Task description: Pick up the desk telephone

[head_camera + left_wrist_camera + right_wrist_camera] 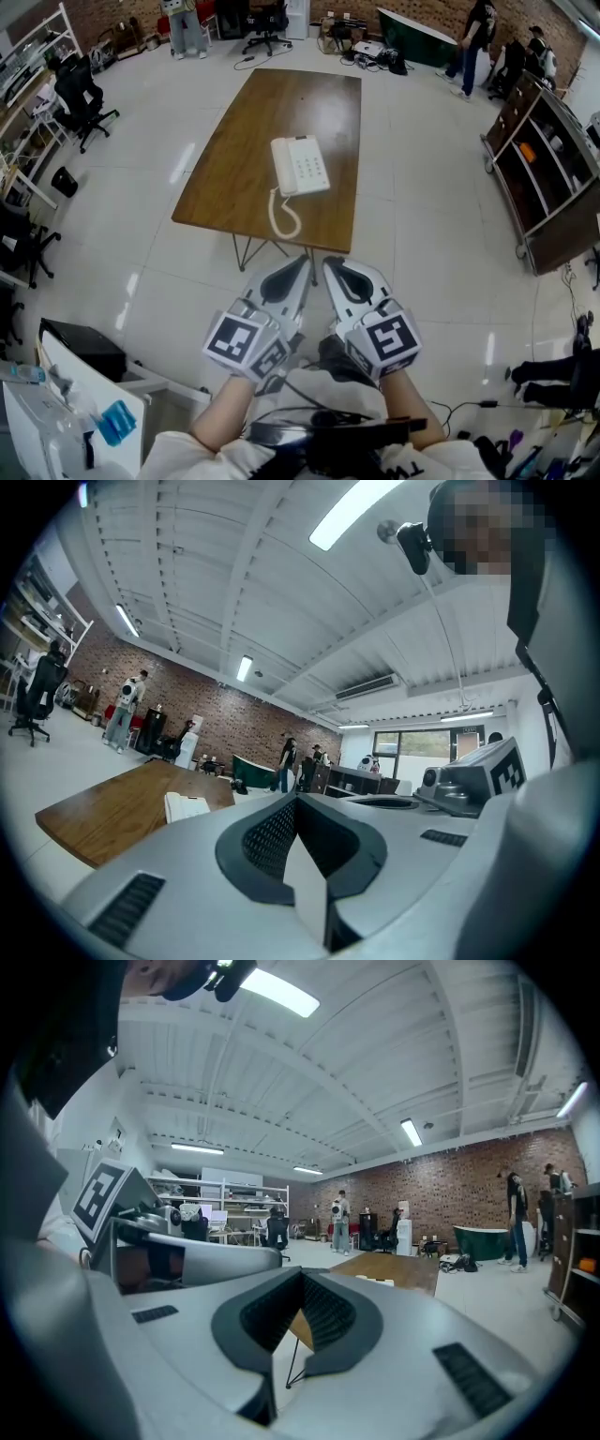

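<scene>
A white desk telephone lies on the near half of a brown wooden table, its coiled cord trailing toward the near edge. Both grippers hang side by side in front of the person, short of the table. My left gripper is shut and holds nothing. My right gripper is likewise shut and holds nothing. In the left gripper view the telephone shows small past the closed jaws. The right gripper view shows the table ahead with the phone as a pale sliver.
White tiled floor surrounds the table. Dark shelving stands at the right, office chairs and racks at the left. People stand at the far brick wall. A white cabinet sits at the near left.
</scene>
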